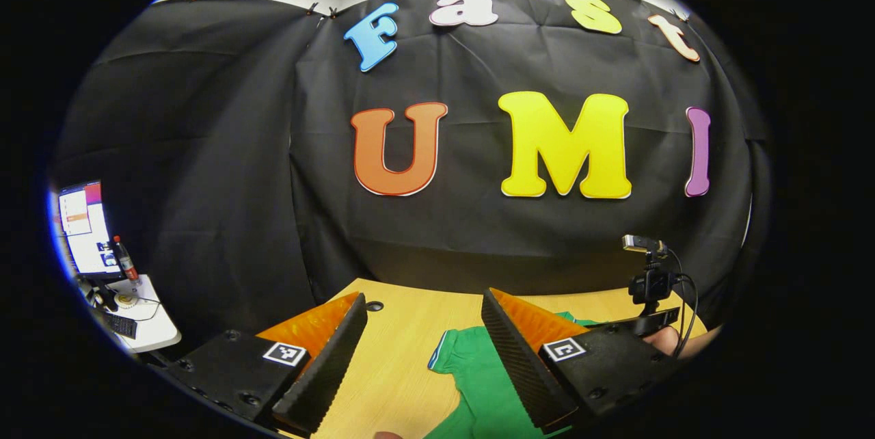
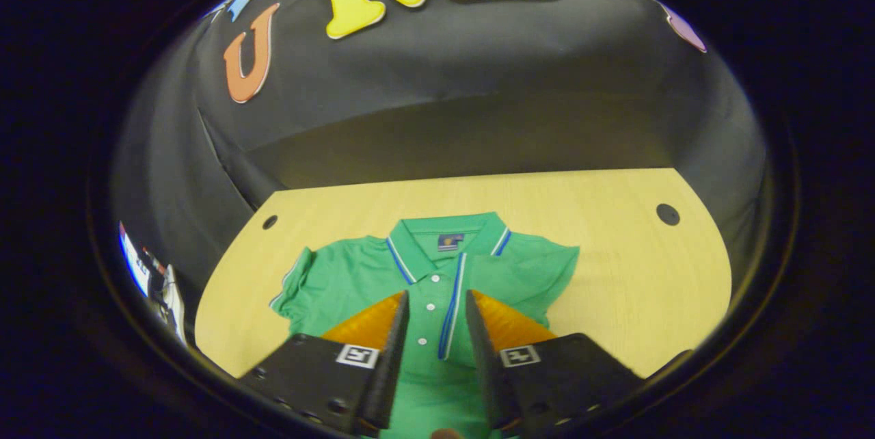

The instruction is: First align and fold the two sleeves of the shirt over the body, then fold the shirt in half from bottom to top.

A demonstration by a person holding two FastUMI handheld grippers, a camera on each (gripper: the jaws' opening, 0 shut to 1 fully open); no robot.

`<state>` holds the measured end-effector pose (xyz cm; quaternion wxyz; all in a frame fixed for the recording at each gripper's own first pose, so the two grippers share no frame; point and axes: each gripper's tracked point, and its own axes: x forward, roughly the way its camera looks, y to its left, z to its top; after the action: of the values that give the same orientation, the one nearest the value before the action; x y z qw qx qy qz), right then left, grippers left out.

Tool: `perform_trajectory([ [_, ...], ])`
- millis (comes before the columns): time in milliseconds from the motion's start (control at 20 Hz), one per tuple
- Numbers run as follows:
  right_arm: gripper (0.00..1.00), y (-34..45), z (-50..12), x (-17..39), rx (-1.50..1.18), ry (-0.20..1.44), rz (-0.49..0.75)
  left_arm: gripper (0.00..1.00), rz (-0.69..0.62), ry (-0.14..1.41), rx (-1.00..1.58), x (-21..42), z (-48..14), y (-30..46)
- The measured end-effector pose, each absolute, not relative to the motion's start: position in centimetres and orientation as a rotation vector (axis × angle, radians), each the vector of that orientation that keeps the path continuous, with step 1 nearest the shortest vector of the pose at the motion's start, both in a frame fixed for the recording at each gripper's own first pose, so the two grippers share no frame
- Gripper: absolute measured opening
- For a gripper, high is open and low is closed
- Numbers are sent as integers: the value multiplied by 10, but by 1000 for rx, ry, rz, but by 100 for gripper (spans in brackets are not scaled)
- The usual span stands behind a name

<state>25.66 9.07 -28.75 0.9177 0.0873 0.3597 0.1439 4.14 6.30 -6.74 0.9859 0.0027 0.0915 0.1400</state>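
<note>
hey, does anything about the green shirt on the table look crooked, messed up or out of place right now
Nothing stands out. The green shirt lies flat and face up on the table, collar away from the right gripper, both sleeves spread out and unfolded. The left gripper hangs open over a sleeve.

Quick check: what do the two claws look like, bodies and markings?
Left claw: black boxy bodies studded with screws, a square black-and-white marker on each, and wedge fingers with ribbed inner faces. Right claw is built the same, with a marker on each side.
</note>
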Motion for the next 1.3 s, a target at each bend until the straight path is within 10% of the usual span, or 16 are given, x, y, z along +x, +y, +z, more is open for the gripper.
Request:
perform_trajectory([
  [100, 76, 90, -275, 250, 157, 707, 287, 100, 273, 185, 1, 43, -72, 66],
  [250, 95, 82, -255, 234, 149, 677, 257, 100, 198, 208, -26, 59, -98, 64],
  [1300, 96, 5, -136, 92, -58, 517, 246, 100, -35, 659, -80, 197, -371, 94],
])
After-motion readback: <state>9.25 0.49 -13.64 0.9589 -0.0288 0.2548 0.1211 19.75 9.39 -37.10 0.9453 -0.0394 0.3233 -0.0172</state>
